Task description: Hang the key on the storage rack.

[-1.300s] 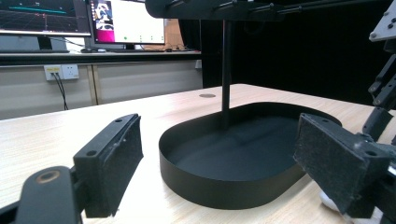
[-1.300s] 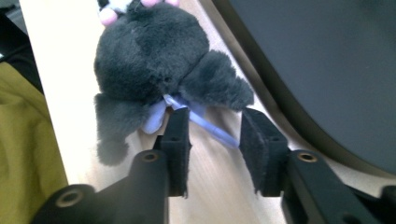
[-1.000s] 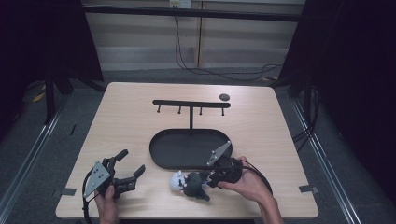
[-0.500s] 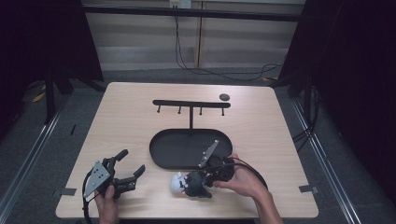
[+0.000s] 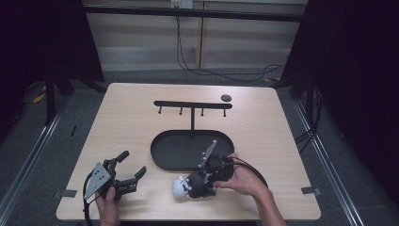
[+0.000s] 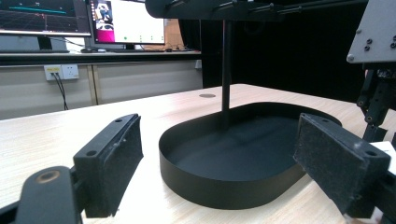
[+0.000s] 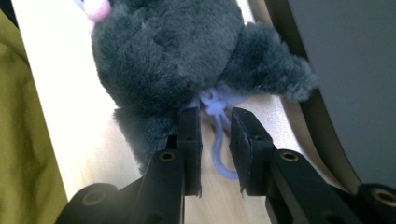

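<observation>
A grey plush toy (image 5: 179,187) with a pale face lies on the table just in front of the black oval tray (image 5: 157,153). In the right gripper view the toy (image 7: 173,51) has a thin lavender loop (image 7: 218,144) at its underside. My right gripper (image 7: 215,116) is at the toy (image 5: 196,184), its jaws a narrow gap apart on either side of the loop and not pinching it. My left gripper (image 5: 133,165) rests at the front left of the table. It stands wide open (image 6: 219,158) with nothing between its pads and faces the tray (image 6: 224,186).
A black T-shaped hook rack (image 5: 190,104) rises from the tray's far end; its post (image 6: 226,70) is also seen in the left gripper view. A small dark disc (image 5: 226,98) lies behind the rack. The tray wall (image 7: 355,93) runs close beside the toy. The table's front edge is near both hands.
My right gripper has slid left along the tray's front edge and closed in on the plush toy. The left gripper has stayed still.
</observation>
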### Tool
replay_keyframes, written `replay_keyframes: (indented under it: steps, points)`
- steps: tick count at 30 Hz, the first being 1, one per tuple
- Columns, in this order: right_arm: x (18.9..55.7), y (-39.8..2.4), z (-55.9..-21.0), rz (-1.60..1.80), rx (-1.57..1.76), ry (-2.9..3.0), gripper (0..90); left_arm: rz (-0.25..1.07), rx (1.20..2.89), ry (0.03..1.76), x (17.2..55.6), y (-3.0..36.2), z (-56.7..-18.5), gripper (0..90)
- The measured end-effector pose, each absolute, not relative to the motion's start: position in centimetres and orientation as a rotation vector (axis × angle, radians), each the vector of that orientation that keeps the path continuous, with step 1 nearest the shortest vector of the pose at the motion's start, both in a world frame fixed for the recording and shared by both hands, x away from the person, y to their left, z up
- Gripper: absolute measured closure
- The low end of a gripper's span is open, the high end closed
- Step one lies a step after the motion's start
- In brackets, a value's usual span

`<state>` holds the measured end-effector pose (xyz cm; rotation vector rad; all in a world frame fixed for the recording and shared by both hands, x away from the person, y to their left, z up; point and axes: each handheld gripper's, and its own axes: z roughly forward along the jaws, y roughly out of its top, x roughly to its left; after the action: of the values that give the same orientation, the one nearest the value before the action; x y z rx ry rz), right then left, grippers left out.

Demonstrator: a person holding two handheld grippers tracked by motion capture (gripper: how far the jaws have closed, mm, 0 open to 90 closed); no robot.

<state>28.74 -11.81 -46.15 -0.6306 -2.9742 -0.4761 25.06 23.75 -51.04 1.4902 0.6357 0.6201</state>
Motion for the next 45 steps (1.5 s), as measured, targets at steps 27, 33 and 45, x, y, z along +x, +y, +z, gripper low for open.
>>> replay_keyframes:
  steps: [27, 33, 45]
  points:
    - [29.7, -10.6, -46.4, -0.369, -0.569, -3.001, 81.4, 0.619, 1.491, 0.635, 25.0, 23.8, -51.0, 15.1]
    - [29.9, -10.3, -46.7, -0.326, -0.547, -2.99, 87.1, 0.621, 1.499, 0.631, 25.0, 23.8, -51.0, 15.1]
    - [30.4, -9.6, -45.0, -0.272, -0.55, -2.967, 87.7, 0.621, 1.498, 0.63, 25.0, 23.8, -51.0, 15.1]
